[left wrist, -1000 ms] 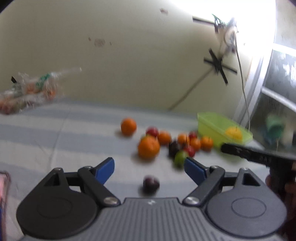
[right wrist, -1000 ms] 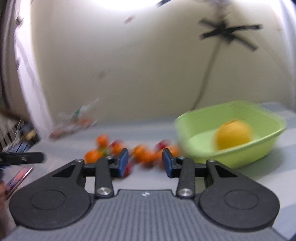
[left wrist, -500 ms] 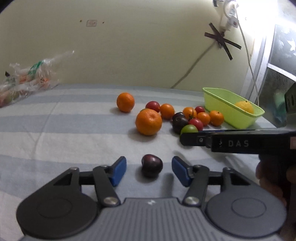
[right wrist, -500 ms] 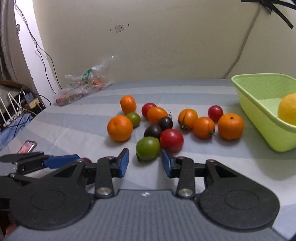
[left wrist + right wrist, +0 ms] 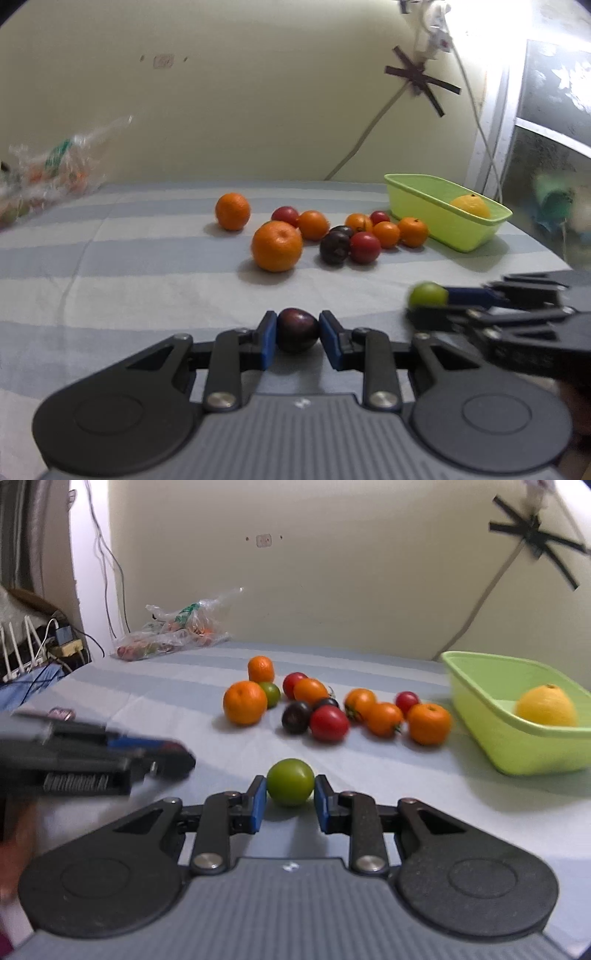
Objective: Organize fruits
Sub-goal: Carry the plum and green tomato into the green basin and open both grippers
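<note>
The chief risk, as I judged it, was a round fruit rolling or squirting out from between the flat blue pads, since each was held only at its widest part; too hard a squeeze might bruise soft skin, and the two grippers, working near each other, might knock together on the way to the green tub; a careless sweep could also scatter the loose heap of oranges and tomatoes lying between grippers and tub.

The left gripper was nearly closed, pinching a dark purple plum between its pads, both pads touching the fruit's sides; the plum sat low over the striped cloth, and whether it rested on the cloth or was just lifted I could not tell.

The right gripper was likewise narrowed around a green tomato, its pads touching or all but touching each side; the fruit appeared gripped, close above the cloth.

The tub stood at the far right of the cloth, just beyond the heap, with a single yellow citrus inside; a clear plastic bag of produce lay by the wall, well apart.
</note>
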Demonstrator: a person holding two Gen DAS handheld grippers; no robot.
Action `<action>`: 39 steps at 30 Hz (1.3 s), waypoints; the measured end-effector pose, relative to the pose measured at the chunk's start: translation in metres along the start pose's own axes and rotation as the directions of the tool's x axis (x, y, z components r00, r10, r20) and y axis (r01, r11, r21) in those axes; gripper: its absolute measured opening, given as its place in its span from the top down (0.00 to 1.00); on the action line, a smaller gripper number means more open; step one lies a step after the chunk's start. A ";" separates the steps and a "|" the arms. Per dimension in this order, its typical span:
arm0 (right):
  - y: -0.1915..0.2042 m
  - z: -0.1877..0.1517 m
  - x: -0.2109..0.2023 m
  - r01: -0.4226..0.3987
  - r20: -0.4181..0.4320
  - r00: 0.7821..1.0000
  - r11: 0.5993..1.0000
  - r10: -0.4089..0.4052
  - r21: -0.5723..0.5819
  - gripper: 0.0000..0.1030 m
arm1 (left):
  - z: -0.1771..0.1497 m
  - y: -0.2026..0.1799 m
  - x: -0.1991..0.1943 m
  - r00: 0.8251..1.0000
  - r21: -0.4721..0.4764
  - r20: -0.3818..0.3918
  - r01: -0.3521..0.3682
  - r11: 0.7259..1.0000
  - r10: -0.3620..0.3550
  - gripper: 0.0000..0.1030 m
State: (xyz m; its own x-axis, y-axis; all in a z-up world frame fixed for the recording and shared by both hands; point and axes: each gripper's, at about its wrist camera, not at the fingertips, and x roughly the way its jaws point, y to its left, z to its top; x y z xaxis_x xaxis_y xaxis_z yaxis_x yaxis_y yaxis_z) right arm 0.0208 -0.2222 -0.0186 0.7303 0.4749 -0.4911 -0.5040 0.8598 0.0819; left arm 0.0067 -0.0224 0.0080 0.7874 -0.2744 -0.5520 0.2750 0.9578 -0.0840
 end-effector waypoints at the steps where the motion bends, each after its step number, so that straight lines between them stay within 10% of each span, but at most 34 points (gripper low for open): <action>1: -0.002 -0.005 -0.008 0.001 0.006 1.000 1.000 -0.001 -0.002 0.70 | -0.001 -0.005 -0.001 1.000 0.022 0.008 -0.004 1.000 0.004 0.75; 15: -0.011 -0.022 -0.048 0.123 0.097 0.989 0.990 -0.116 -0.073 0.70 | 0.011 -0.079 0.007 0.989 0.179 -0.012 0.150 0.972 -0.150 0.75; 24: -0.076 0.003 -0.055 0.309 0.230 0.924 0.951 -0.305 0.016 0.70 | 0.095 -0.118 0.059 0.953 0.112 0.026 0.297 0.948 -0.301 0.75; 39: -0.168 0.023 -0.027 0.421 0.174 0.875 0.888 -0.452 0.187 0.69 | 0.137 -0.149 0.165 0.961 0.014 -0.065 0.269 0.963 -0.268 0.74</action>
State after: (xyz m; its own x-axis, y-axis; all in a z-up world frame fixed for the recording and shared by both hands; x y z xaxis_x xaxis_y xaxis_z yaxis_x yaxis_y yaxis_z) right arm 0.0959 -0.3750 0.0006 0.9470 0.0599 -0.3157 -0.0536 0.9982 0.0286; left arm 0.1714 -0.2226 0.0431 0.6475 -0.5150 -0.5618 0.4844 0.8471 -0.2183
